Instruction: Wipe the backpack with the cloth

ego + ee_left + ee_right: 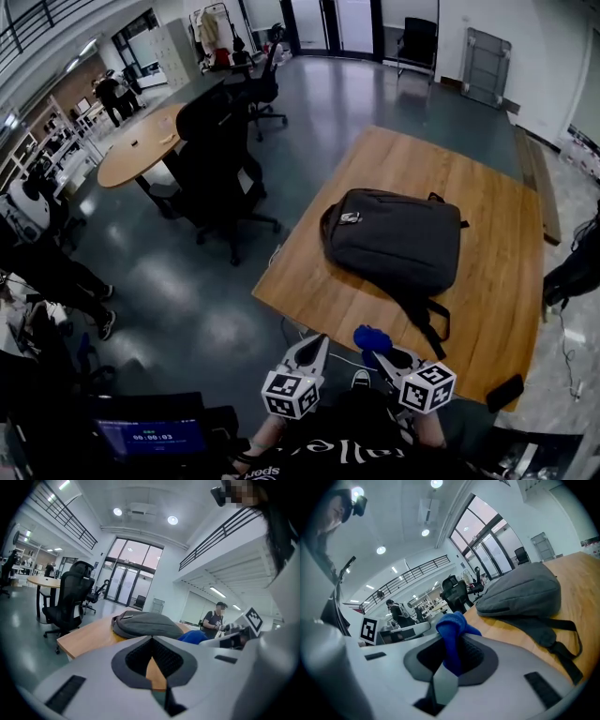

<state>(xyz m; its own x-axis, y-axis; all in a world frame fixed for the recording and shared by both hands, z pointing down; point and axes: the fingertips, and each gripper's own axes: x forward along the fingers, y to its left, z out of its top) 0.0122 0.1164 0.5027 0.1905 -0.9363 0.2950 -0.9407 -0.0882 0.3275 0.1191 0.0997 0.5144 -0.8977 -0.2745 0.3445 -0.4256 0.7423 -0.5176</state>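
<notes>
Though perhaps bunched — cloth (451, 625), right tongs (454, 660)

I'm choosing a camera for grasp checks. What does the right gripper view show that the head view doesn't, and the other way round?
Right gripper view only: the right claw shut on the blue cloth. Head view only: the whole wooden table, a dark flat object at its corner. Both: the grey backpack lying on the table.
</notes>
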